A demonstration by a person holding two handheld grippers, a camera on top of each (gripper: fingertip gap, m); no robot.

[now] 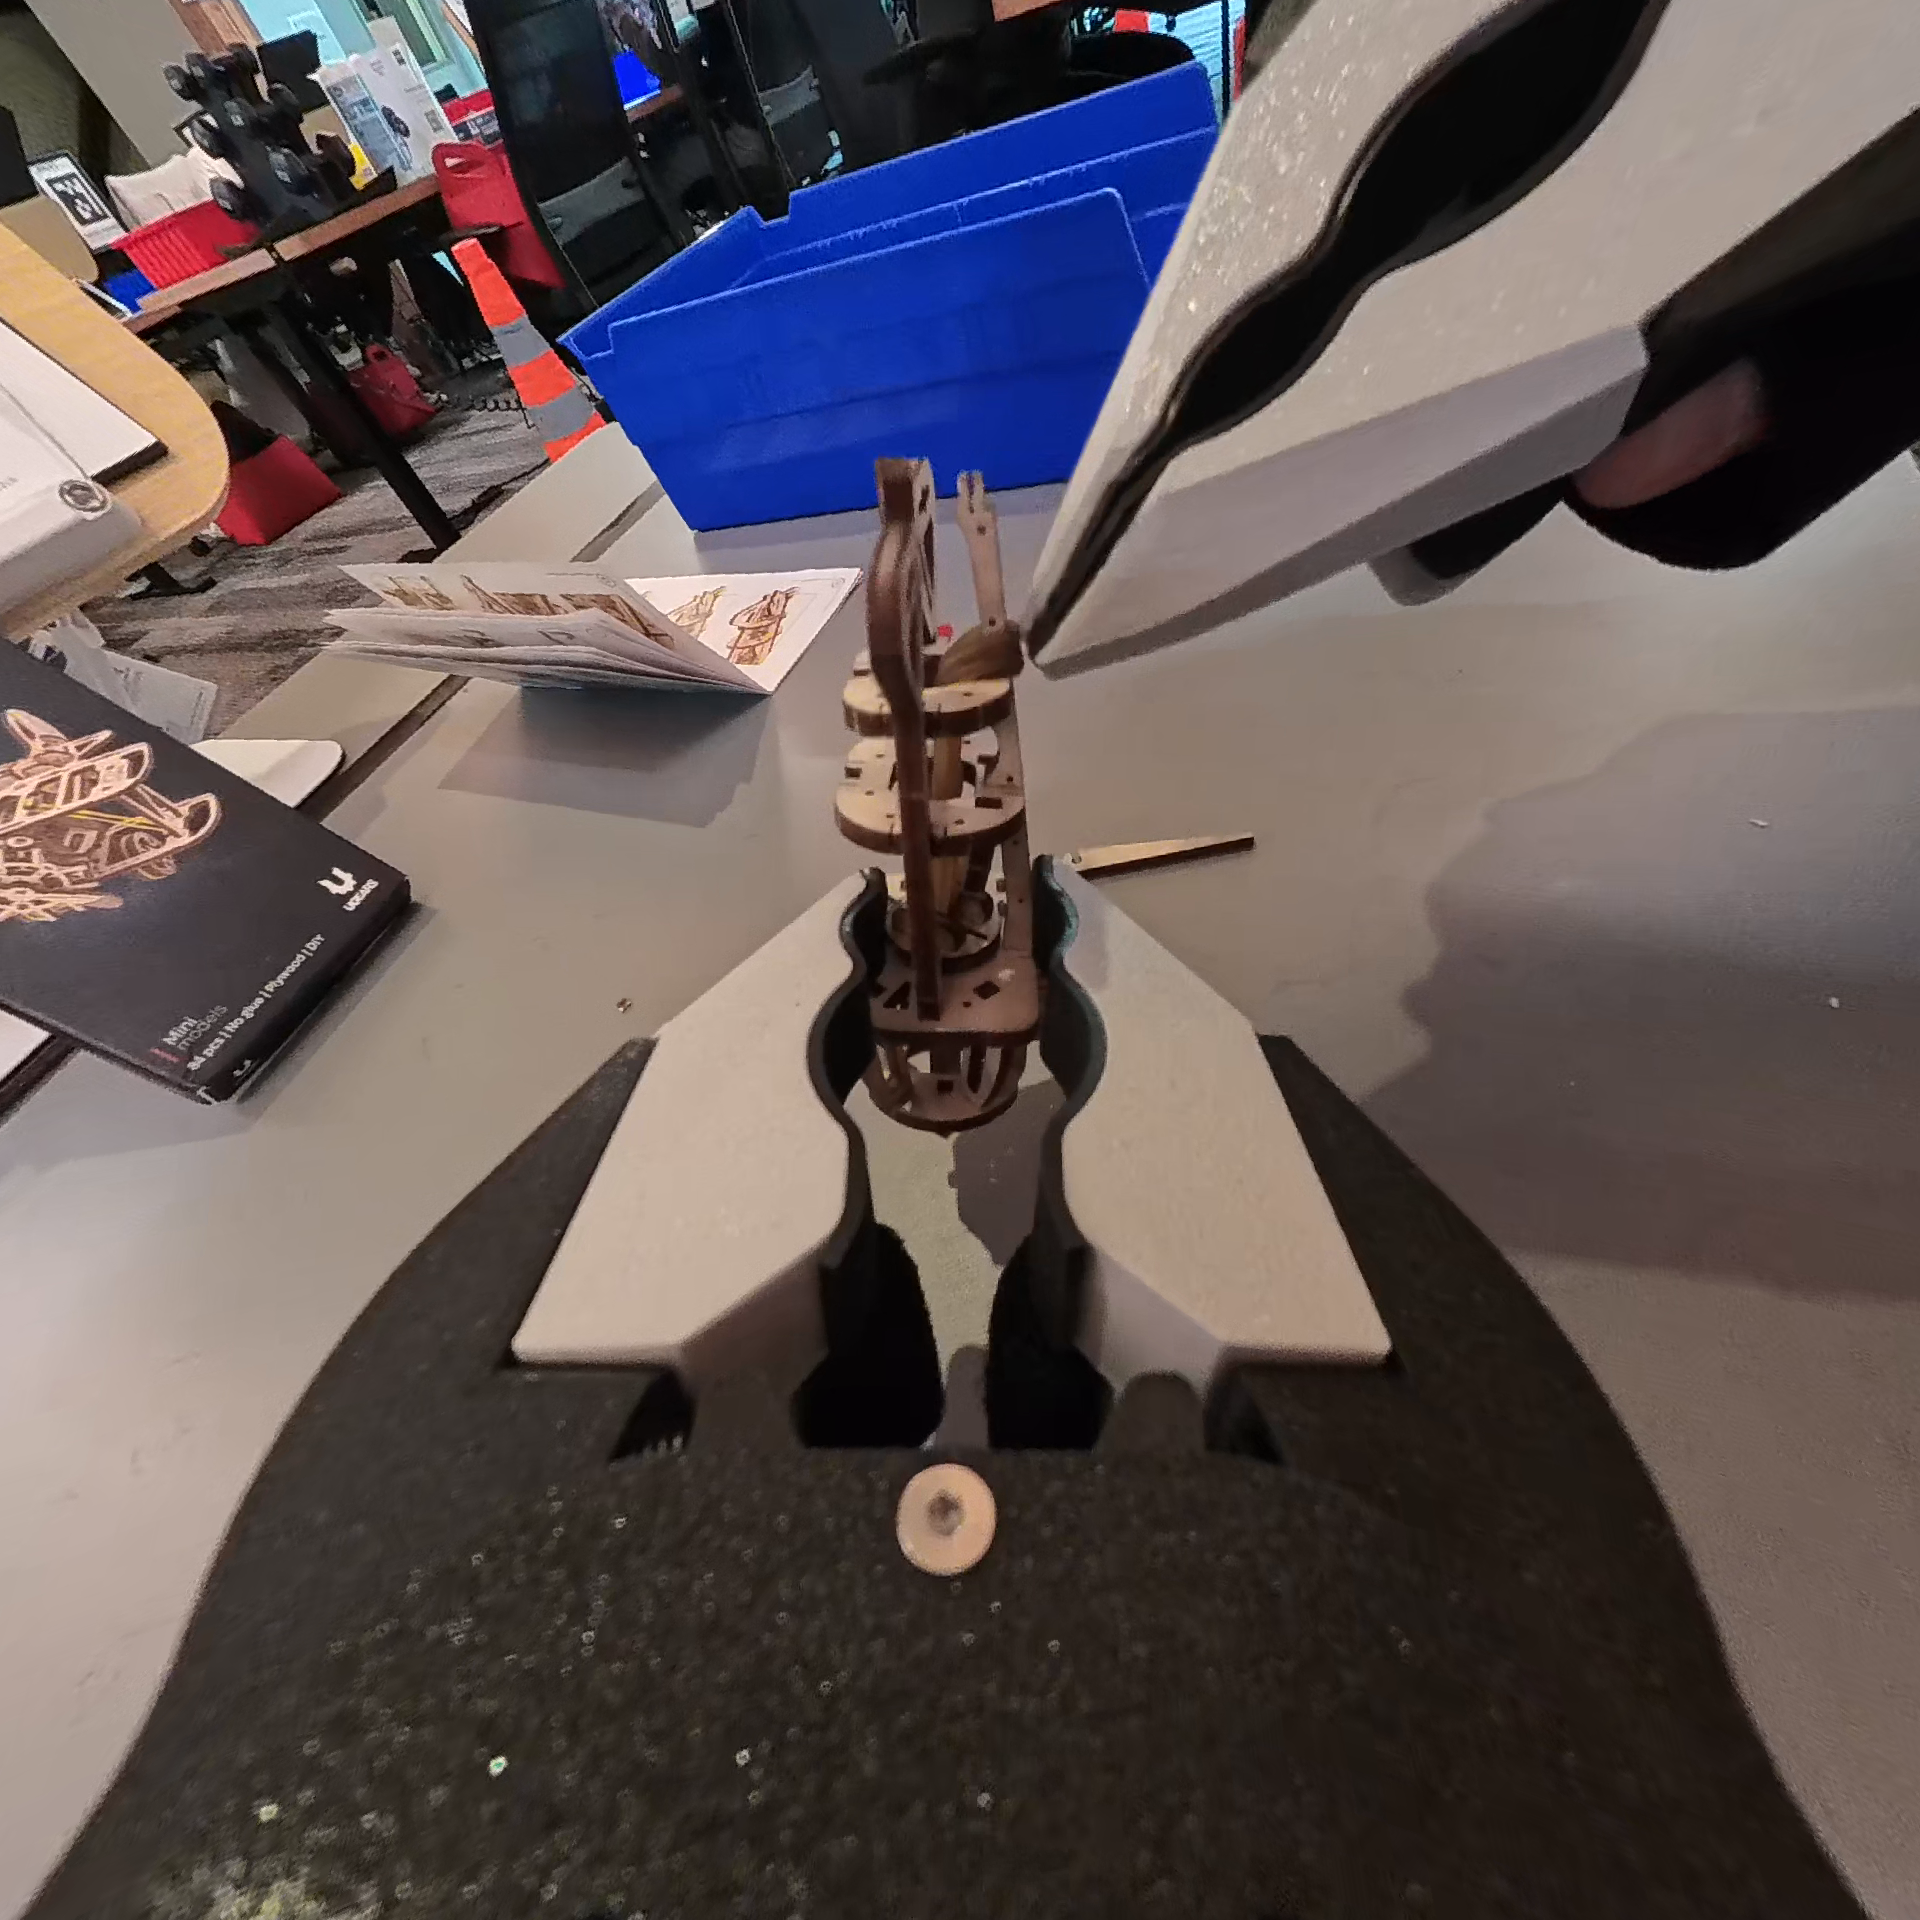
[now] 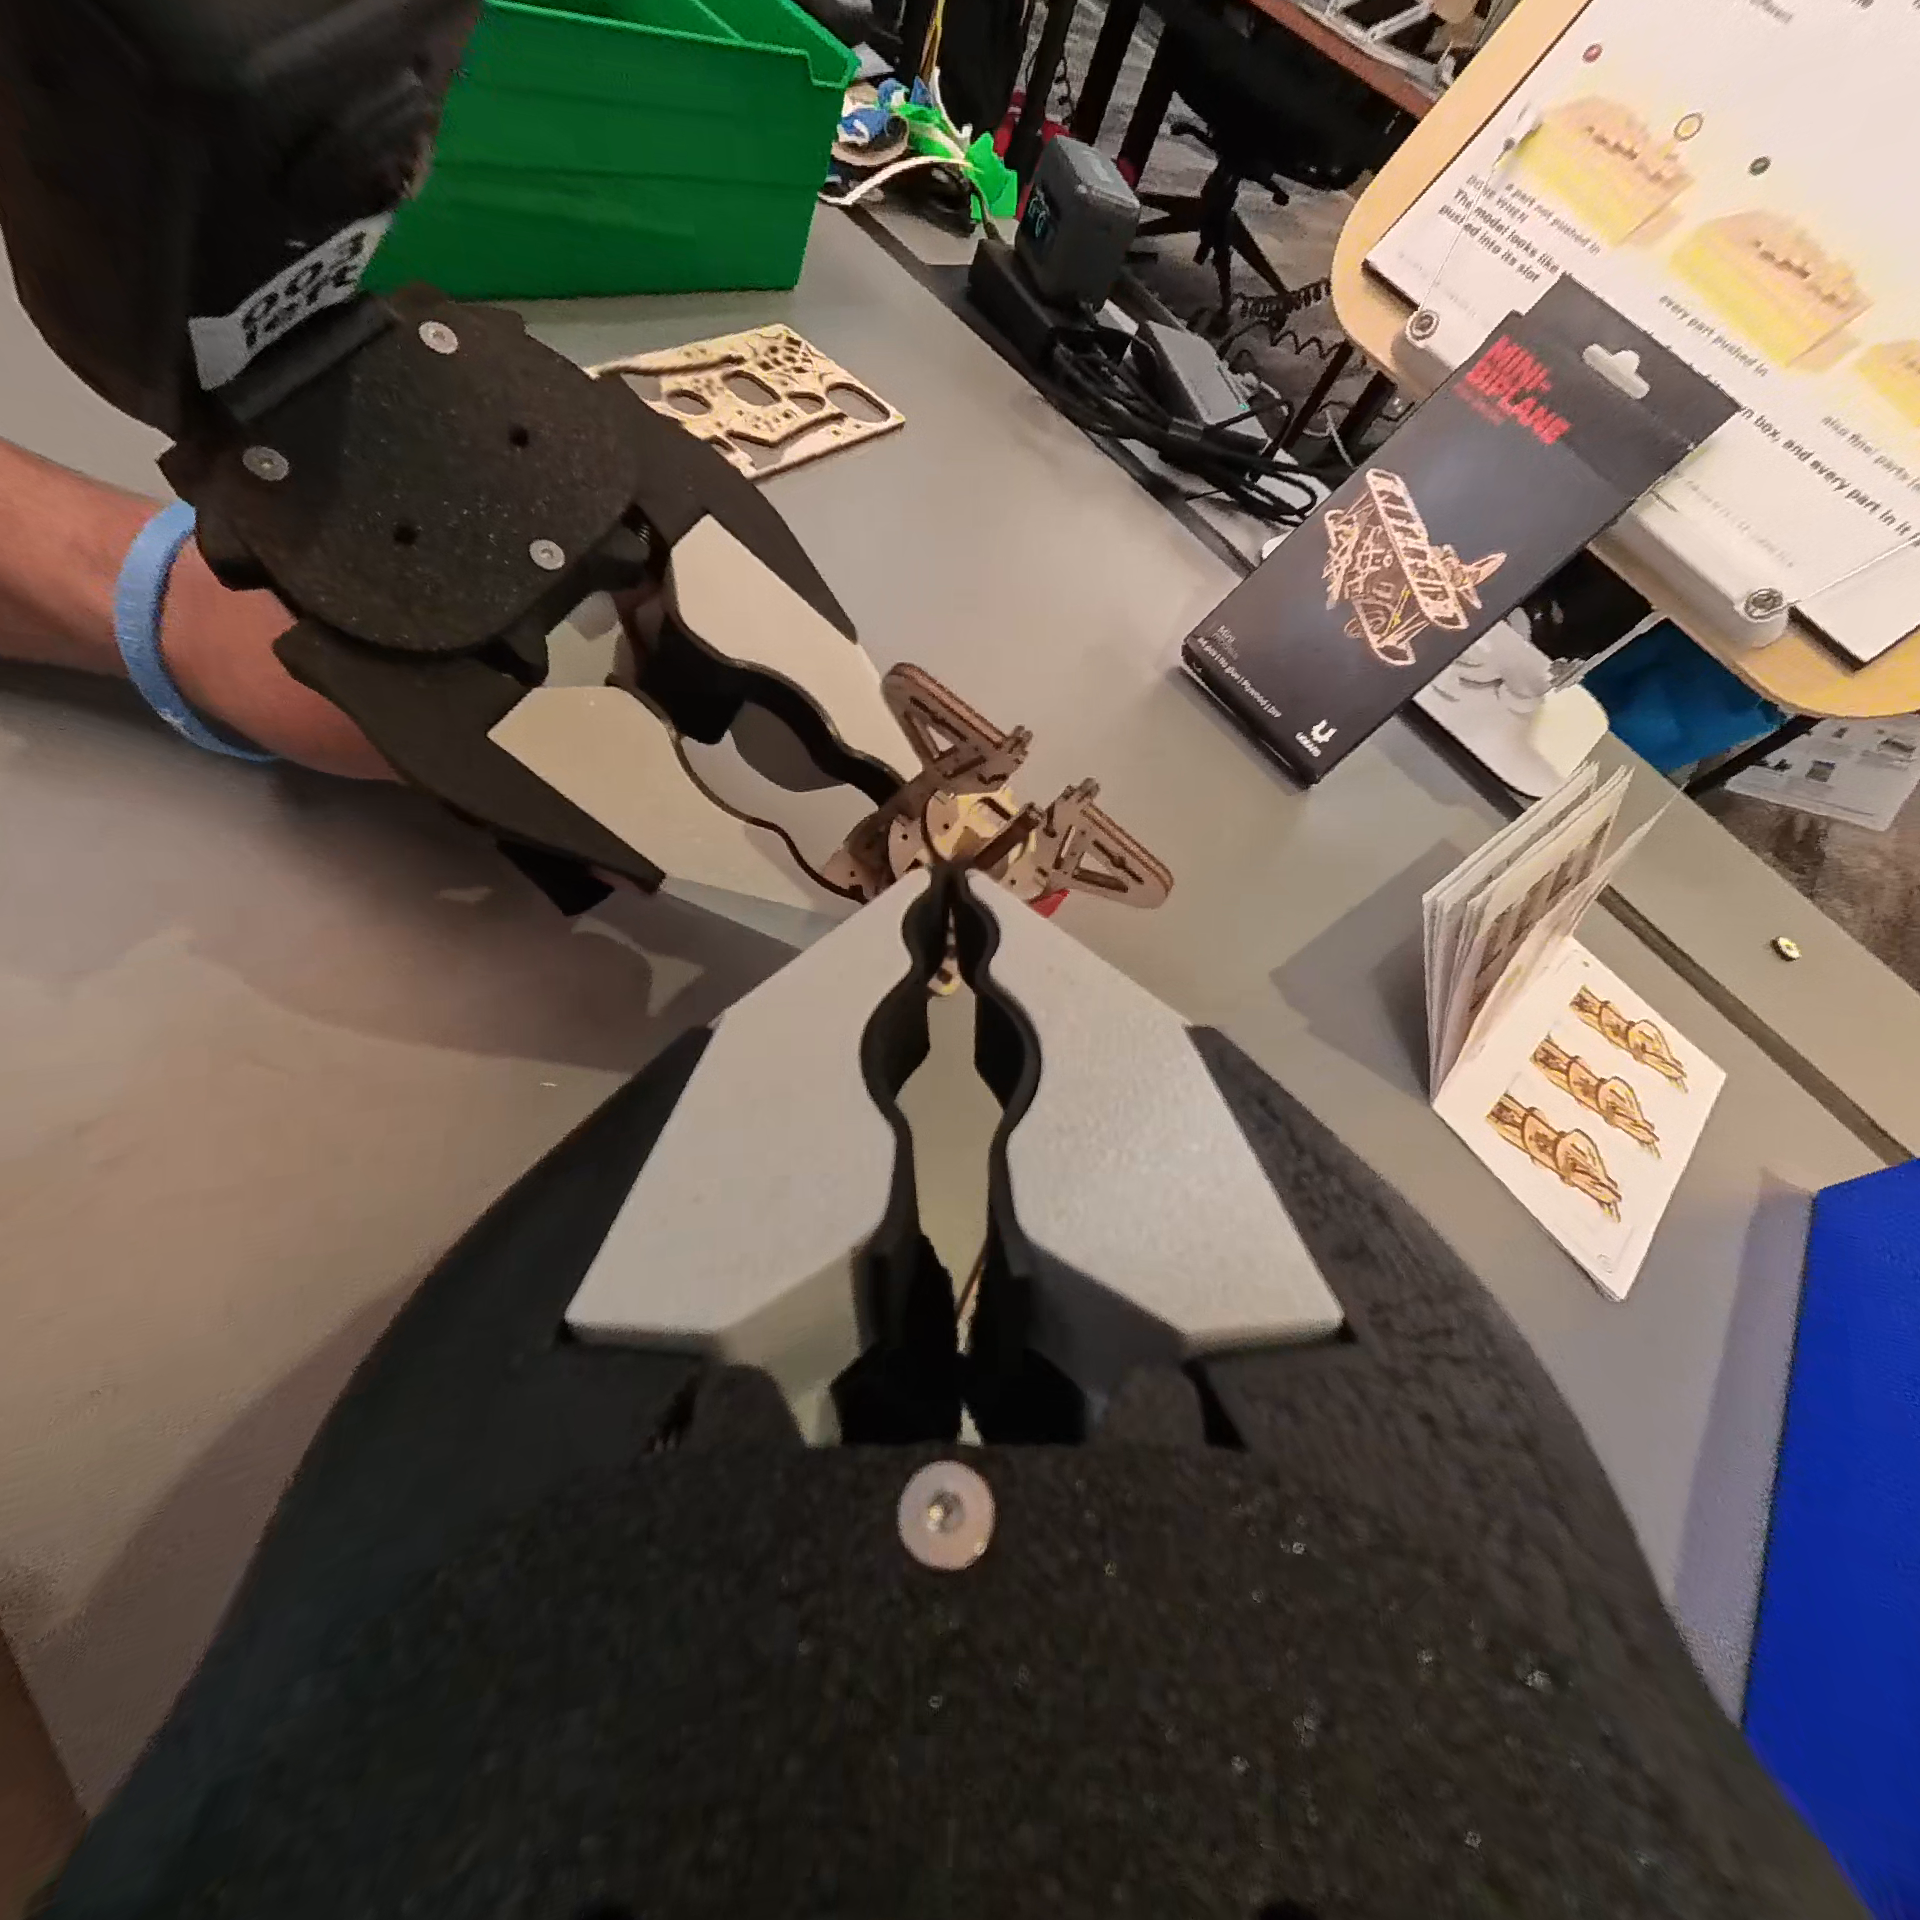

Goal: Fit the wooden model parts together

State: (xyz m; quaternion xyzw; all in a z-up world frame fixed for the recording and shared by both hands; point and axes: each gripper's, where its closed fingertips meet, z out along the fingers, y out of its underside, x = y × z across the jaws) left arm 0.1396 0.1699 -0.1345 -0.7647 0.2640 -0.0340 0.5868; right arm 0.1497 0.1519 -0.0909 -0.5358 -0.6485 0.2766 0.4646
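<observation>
1. Gripping the half-built brown laser-cut wooden model [image 1: 935,831], the left tool [image 1: 951,914] was clamped on the model's lower body; the model stood upright between its grey fingers [image 1: 727,1143], clear of the grey surface [image 1: 1455,1039].
2. Right tool [image 2: 951,883] was pinched nearly closed on a thin wooden piece [image 2: 943,961], its tips touching the model's upper middle. In the left wrist view the right tool came in from the upper right and met the model at a small curved brown part.
3. In the right wrist view the model lay sideways between both tools, with its triangular lattice ends sticking out on either side.
4. One thin loose wooden strip [image 1: 1164,854] lay flat on the surface, just behind the left tool.
5. Folded instruction booklet [image 1: 613,623] sat open farther back, with a blue plastic bin [image 1: 883,343] beyond it.
6. Black kit box [image 1: 177,883] sat at the left; a punched-out plywood sheet [image 2: 748,405] and a green bin [image 2: 623,145] lay behind the left tool.
</observation>
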